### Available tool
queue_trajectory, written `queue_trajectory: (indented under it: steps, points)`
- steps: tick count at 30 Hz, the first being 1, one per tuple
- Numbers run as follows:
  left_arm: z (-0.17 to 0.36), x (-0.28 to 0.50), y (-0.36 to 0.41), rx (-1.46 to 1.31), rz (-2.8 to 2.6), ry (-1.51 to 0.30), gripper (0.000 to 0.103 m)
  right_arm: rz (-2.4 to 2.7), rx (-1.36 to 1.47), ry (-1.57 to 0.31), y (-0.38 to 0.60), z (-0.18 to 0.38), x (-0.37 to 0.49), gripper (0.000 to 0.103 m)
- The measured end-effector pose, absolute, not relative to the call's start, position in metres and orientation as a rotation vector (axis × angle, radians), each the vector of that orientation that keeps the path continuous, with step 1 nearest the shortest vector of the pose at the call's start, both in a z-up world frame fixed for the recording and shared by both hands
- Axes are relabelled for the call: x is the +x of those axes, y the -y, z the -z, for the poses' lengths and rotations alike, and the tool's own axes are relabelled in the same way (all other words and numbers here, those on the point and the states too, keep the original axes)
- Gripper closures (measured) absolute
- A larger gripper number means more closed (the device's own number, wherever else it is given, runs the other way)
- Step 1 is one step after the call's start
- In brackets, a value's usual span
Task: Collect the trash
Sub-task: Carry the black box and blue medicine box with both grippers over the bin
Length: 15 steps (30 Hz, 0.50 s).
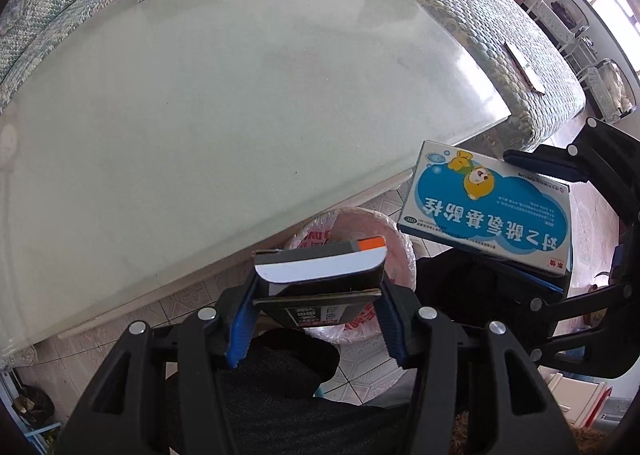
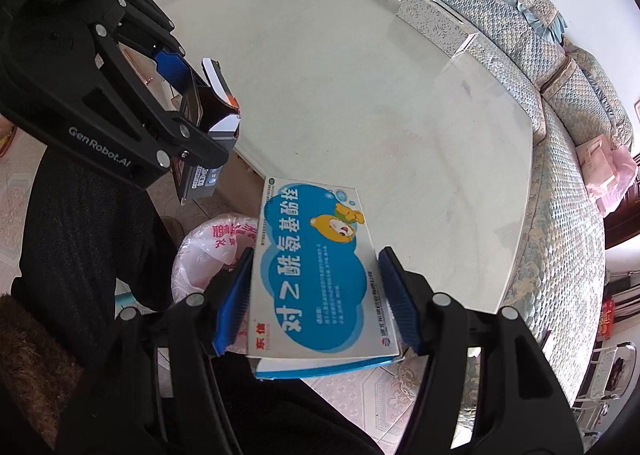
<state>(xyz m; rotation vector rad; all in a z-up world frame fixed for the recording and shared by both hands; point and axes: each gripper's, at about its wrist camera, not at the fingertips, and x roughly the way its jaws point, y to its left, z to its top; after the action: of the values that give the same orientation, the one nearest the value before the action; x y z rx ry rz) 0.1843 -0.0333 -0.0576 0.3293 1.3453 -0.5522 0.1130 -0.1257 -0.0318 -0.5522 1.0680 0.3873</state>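
While both boxes are carried off the table [image 1: 200, 115], the dark box [image 1: 320, 275] is pinched in the left hand-held gripper [image 1: 316, 319] above the lined bin [image 1: 396, 251]. The blue box [image 2: 320, 275], clamped in the right hand-held gripper [image 2: 316, 303], could miss if released beside the rim.

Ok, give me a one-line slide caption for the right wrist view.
Right claw carries a blue medicine box above a lined bin beside the glass table.
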Motion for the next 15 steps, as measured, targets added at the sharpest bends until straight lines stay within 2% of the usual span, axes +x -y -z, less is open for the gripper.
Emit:
queue_trajectory:
  steps: [15]
  points:
    - [0.09,0.15,0.047,0.361,0.598,-1.357,0.052,-0.395,-0.55,-1.136,0.126,0.07,0.083,0.042]
